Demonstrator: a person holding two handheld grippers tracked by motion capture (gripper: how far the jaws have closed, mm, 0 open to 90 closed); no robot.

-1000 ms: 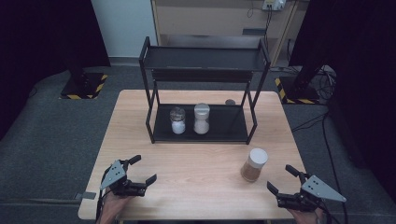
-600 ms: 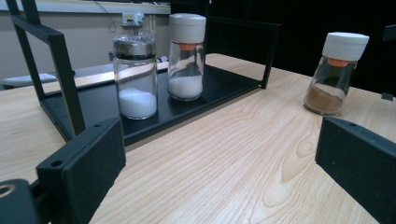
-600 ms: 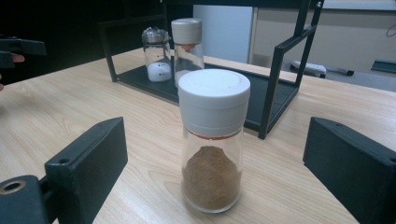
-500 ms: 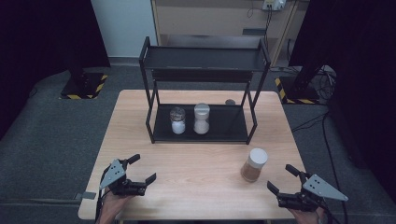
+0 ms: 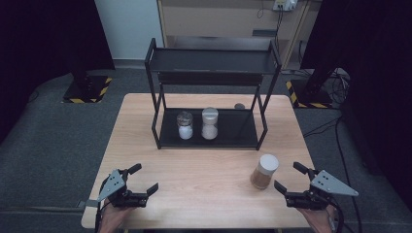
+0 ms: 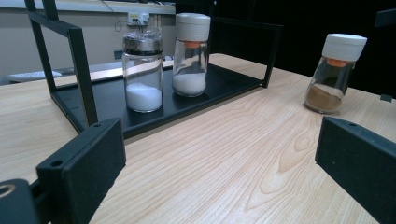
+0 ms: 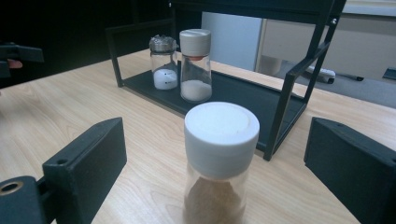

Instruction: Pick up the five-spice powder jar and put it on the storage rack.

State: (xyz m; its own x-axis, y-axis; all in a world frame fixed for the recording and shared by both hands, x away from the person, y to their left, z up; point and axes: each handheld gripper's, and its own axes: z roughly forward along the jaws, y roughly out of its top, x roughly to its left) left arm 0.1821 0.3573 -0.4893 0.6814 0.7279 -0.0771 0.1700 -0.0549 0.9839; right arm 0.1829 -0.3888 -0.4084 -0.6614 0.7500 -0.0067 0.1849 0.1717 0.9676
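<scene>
the brown spice jar (image 5: 264, 171) stands on the table (image 5: 204, 194) just ahead of the right gripper (image 5: 297, 184), whose jaws gape wide and empty. it should advance level, centring the glass below the lid. the left gripper (image 5: 141, 180) waits wide too.

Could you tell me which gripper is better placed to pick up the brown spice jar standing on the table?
The right gripper: its open jaws already face the brown spice jar close by, centred in the right gripper view. The left gripper sits open at the table's far left corner.
</scene>
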